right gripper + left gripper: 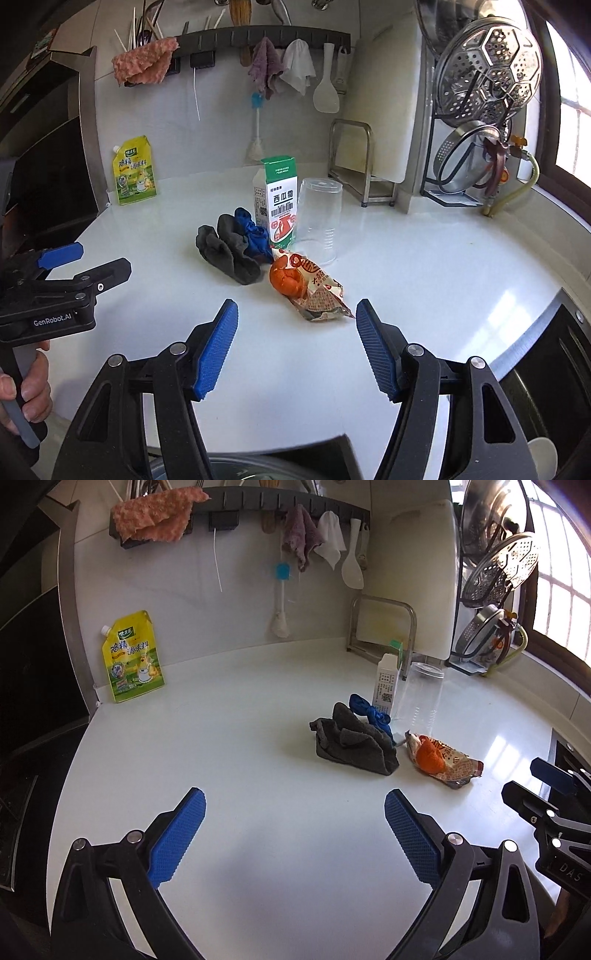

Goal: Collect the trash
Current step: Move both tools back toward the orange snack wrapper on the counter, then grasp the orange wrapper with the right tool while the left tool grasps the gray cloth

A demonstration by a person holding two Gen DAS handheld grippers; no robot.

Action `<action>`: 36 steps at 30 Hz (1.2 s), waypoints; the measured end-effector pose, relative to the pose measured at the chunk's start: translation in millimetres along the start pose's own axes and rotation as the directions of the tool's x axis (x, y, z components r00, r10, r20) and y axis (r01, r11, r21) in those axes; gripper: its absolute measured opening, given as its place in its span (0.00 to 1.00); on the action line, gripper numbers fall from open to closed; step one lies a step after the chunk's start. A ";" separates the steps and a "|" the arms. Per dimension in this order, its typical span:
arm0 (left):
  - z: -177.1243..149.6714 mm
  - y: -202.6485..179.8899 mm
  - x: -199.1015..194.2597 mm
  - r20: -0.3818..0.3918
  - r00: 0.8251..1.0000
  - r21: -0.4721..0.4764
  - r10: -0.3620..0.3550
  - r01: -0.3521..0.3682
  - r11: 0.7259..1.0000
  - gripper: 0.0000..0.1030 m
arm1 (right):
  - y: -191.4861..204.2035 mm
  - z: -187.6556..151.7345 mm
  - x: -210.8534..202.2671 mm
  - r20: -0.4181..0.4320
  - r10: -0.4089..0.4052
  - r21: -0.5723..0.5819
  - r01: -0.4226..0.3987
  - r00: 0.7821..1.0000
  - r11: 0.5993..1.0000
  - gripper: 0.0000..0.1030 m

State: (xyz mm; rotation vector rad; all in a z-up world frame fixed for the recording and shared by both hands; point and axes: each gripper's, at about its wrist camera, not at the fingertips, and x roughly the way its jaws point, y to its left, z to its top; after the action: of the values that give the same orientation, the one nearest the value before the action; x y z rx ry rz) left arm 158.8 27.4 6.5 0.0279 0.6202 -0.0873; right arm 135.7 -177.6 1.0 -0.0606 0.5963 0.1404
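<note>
The snack wrapper (314,291) with orange peel in it lies on the white counter (424,266), touching the grey cloth (227,251) and just before the clear cup (319,221) and carton (279,203). Both the right gripper (295,347) and left gripper (295,834) hang spread and empty. A careless reach could tip the cup or snag the cloth, and the peel may spill out.

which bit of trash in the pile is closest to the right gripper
The crumpled snack wrapper with orange peel: it lies just ahead of the right gripper. The carton and cup stand farther back.
</note>
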 end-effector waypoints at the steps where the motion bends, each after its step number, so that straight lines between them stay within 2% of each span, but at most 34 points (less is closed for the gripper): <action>1: 0.9 1.2 5.4 -0.005 1.000 -0.003 0.002 -0.002 1.000 0.93 | 1.1 2.1 8.5 -0.010 -0.002 -0.009 0.001 1.000 1.000 0.62; 8: 5.1 5.3 28.3 -0.030 0.999 0.007 0.021 -0.021 1.000 0.93 | 8.6 18.2 51.7 -0.057 0.004 -0.055 -0.008 0.998 0.998 0.62; 14: 5.9 9.0 34.9 -0.046 0.999 -0.004 0.007 -0.007 1.000 0.93 | 18.6 27.8 77.7 -0.088 0.001 -0.090 -0.009 0.996 0.996 0.61; 16: 6.5 8.8 35.7 -0.048 0.999 0.000 0.008 -0.008 1.000 0.93 | 20.4 28.6 87.4 -0.109 -0.010 -0.100 -0.001 0.994 0.995 0.54; 21: 11.0 6.3 37.4 -0.068 0.998 0.026 -0.008 0.010 1.000 0.93 | 21.2 27.4 103.6 -0.139 -0.033 -0.110 0.018 0.990 0.994 0.46; 25: 16.0 6.7 40.6 -0.092 0.995 0.016 -0.027 0.029 0.999 0.93 | 20.7 26.4 110.3 -0.154 -0.034 -0.114 0.017 0.988 0.993 0.30; 32: 22.8 2.4 47.5 -0.114 0.993 0.003 -0.035 0.036 0.999 0.93 | 14.0 28.7 102.3 -0.124 0.018 -0.081 -0.029 0.992 0.996 0.19; 33: 23.9 0.5 48.2 -0.111 0.993 0.004 -0.034 0.035 0.999 0.93 | 12.3 29.9 99.0 -0.116 0.027 -0.072 -0.036 0.993 0.997 0.14; 36: 27.3 -7.0 51.7 -0.100 0.995 0.012 -0.022 0.024 1.000 0.93 | 5.0 33.1 86.4 -0.083 0.051 -0.043 -0.054 0.995 0.998 0.13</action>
State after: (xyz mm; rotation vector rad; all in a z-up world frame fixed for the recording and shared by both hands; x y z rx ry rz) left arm 215.9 15.2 -1.3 0.0376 0.7200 -0.1126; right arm 224.0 -159.5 -20.4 -0.0945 0.6773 0.2030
